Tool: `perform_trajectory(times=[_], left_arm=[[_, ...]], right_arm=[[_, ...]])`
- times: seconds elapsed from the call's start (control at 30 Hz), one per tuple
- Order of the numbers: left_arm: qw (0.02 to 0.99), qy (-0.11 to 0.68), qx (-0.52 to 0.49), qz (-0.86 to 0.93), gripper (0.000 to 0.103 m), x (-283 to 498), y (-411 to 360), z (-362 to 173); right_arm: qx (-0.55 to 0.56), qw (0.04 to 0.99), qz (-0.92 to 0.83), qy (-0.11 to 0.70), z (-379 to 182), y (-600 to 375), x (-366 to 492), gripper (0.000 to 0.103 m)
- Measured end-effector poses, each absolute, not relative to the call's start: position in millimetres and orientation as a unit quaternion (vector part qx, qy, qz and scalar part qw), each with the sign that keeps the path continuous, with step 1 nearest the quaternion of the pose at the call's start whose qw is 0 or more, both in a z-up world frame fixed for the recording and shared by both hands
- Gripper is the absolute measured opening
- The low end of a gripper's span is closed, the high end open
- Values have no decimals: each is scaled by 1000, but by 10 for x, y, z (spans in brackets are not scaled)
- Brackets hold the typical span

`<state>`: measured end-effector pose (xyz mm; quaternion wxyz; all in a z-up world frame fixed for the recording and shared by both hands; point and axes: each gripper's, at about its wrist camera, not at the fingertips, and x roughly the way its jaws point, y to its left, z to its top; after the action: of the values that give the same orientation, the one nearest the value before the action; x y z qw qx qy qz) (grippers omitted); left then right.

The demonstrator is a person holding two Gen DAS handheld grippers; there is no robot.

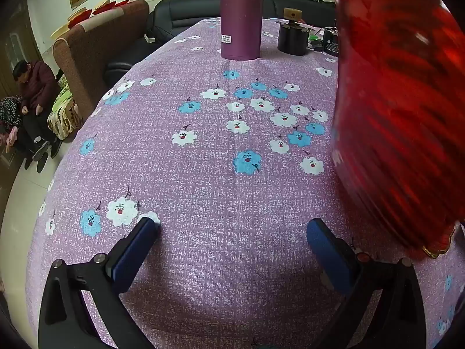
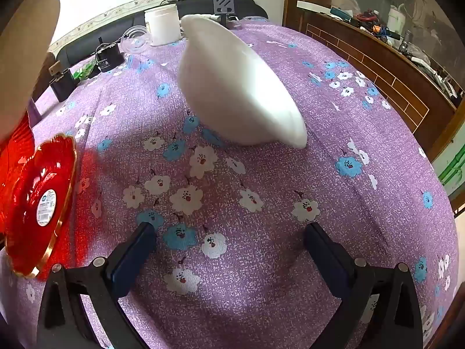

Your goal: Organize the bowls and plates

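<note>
A white bowl (image 2: 238,87) lies tilted on its side on the purple flowered tablecloth (image 2: 261,192), ahead of my right gripper (image 2: 229,235), which is open and empty above the cloth. A red glass plate with a gold rim (image 2: 37,203) stands tilted at the left edge of the right wrist view. In the left wrist view the same red glassware (image 1: 401,110) fills the right side, blurred, just right of my left gripper (image 1: 232,226), which is open and empty.
A tall purple cylinder (image 1: 241,14) and a dark round container (image 1: 292,39) stand at the table's far end. A white jar (image 2: 162,23), a clear lid (image 2: 135,42) and a black adapter (image 2: 109,56) sit at the back. A brown sofa (image 1: 98,46) lies left of the table.
</note>
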<state>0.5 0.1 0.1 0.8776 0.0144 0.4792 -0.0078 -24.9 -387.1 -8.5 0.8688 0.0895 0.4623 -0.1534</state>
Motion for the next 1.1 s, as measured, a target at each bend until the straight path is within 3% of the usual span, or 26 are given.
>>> perform_trajectory(times=[1.1], left_arm=[[878,479,13,-9,103,4,12,3]], right_arm=[[86,867,-156,466,-88,-3845,-227,102]])
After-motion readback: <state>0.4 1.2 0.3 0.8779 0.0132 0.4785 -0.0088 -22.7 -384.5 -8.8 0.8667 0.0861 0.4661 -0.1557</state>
